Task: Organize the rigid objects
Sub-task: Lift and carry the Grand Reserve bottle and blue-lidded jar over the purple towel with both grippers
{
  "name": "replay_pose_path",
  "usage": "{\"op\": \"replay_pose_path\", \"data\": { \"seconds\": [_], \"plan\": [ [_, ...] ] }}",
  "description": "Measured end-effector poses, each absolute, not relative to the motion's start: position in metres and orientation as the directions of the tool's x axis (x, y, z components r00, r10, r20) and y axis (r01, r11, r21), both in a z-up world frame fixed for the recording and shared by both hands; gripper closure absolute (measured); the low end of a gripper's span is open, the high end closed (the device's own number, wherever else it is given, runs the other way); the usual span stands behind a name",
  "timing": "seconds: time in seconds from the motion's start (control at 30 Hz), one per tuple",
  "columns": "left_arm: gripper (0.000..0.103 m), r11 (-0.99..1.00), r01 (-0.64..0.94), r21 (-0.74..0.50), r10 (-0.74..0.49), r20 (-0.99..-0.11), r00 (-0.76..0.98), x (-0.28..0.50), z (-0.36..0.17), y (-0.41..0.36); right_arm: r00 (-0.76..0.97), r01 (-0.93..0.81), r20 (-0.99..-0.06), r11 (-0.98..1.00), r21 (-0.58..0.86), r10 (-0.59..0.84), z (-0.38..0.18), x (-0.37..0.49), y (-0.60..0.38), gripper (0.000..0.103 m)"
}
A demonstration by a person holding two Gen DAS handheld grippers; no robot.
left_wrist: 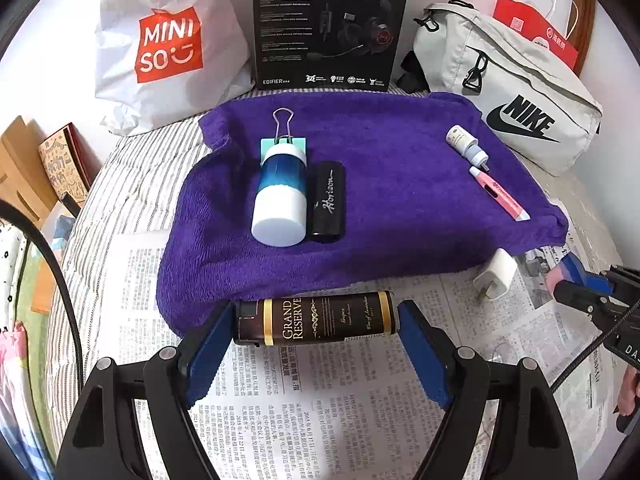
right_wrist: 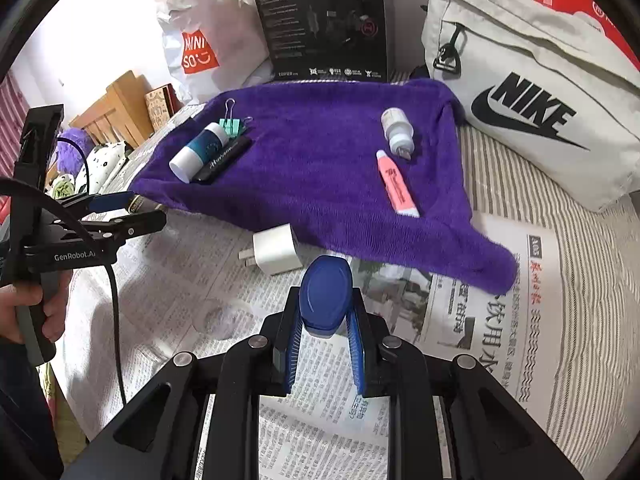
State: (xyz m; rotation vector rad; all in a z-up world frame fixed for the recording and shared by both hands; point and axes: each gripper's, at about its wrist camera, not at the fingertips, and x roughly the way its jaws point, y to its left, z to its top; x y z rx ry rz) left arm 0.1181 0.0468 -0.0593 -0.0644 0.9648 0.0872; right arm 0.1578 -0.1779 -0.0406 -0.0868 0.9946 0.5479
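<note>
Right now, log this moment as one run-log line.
left gripper: shut on brown bottle | right gripper: shut on blue object | white charger: on newspaper

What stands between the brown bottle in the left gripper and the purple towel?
Nothing visible does. The brown bottle is held in the left gripper at the near edge of the purple towel, and the towel there is bare.

Soft daylight is filling both views brightly, washing out the wall toward ten o'clock. Fisheye distortion is bending everything near the dark rims. The towel is staying sharp at centre, while a faint shadow is falling on the newspaper at six o'clock.
</note>
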Motion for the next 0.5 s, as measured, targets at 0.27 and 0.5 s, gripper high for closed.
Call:
{"op": "replay_pose_path", "data": {
  "seconds": [0.27, 0.5],
  "plan": [
    [0.022, 0.994, -0.102, -0.030, 0.035, -0.812, 0.583, 0.125, -0.040, 0.047, 0.429, -0.490, -0.802, 0.853, 0.179, 0.415, -0.022, 0.170, -0.177, 0.082],
    [0.022, 0.995, -0.094, -0.043, 0.022, -0.799, 0.601, 0.142, -0.023, 0.050, 0.442, -0.487, -0.793, 0.855, 0.181, 0.419, -0.006, 0.197, -0.175, 0.082]
  ]
}}
